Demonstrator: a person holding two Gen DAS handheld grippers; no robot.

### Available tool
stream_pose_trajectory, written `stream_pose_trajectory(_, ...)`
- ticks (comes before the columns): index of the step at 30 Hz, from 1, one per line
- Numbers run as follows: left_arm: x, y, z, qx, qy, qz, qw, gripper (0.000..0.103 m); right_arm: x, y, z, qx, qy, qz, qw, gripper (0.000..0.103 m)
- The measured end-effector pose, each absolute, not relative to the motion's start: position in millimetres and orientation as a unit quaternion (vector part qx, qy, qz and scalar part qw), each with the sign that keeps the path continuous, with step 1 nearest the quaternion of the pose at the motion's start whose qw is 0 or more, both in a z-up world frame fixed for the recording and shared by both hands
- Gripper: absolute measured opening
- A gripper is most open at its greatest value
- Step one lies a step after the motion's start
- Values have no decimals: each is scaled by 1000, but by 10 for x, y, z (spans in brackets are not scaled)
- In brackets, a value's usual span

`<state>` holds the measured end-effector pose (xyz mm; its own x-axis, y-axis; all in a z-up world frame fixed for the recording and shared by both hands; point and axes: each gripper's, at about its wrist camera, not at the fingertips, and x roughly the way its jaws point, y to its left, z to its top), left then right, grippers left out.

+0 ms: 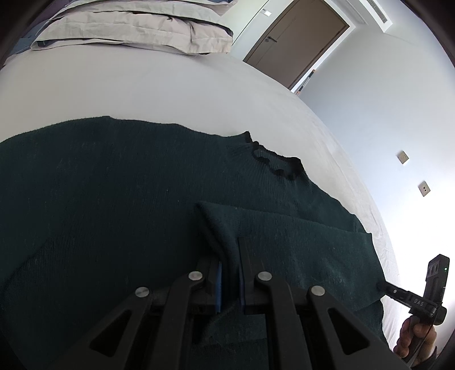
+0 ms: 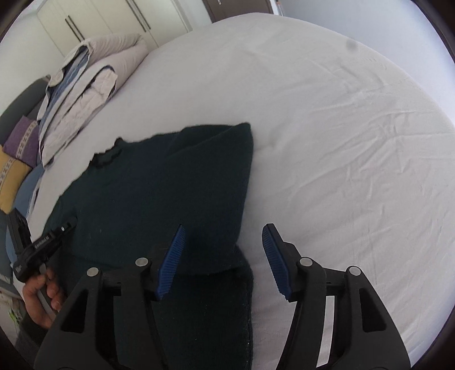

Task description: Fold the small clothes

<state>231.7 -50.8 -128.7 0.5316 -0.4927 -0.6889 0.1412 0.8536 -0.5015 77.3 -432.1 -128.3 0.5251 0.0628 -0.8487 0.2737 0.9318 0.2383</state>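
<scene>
A dark green knit sweater (image 1: 119, 182) lies on the white bed (image 1: 136, 85), its frilled neck (image 1: 273, 159) toward the far side. My left gripper (image 1: 230, 253) is shut on a fold of the sweater's sleeve (image 1: 284, 239), which lies across the body. In the right wrist view the sweater (image 2: 170, 185) lies left of centre with its right side folded in. My right gripper (image 2: 224, 236) is open and empty, just above the sweater's right edge; its left pad (image 2: 170, 261) is over the cloth, its right pad (image 2: 275, 261) over the sheet. The left gripper shows in the right wrist view (image 2: 66, 226).
Folded beige bedding (image 1: 136, 25) lies at the head of the bed, also in the right wrist view (image 2: 85, 94). Purple and yellow cushions (image 2: 17, 148) sit beyond it. A brown door (image 1: 295, 39) and white wall are behind. The right gripper's handle (image 1: 412, 298) shows at right.
</scene>
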Motion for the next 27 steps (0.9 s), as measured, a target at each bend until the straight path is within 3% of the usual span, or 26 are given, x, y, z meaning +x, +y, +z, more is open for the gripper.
stream_pose_trajectory(1, 2315, -495, -1284, -197, 447, -186, 852, 10, 786, -4309, -1333, 168, 491, -64, 852, 28)
stream_pose_trajectory(2, 2312, -494, -1284, -198, 448, -186, 852, 10, 773, -4319, -1352, 169, 490, -64, 853, 26)
stream_pose_trajectory(3, 2309, -492, -1282, -198, 449, -187, 851, 10, 748, -4346, -1360, 172, 487, -63, 854, 15)
stream_pose_trajectory(6, 2295, -487, -1271, -200, 451, -187, 849, 9, 706, -4351, -1318, 176, 478, -69, 858, 12)
stream_pose_trajectory(19, 2226, -398, -1339, -218, 451, -192, 844, 12, 619, -4623, -1508, 230, 445, -49, 864, 11)
stream_pose_trajectory(23, 2177, -360, -1318, -224, 449, -198, 842, 14, 540, -4626, -1341, 235, 441, -70, 863, 23)
stream_pose_trajectory(27, 2156, -355, -1325, -226, 448, -196, 843, 16, 436, -4465, -954, 211, 398, -88, 888, 25)
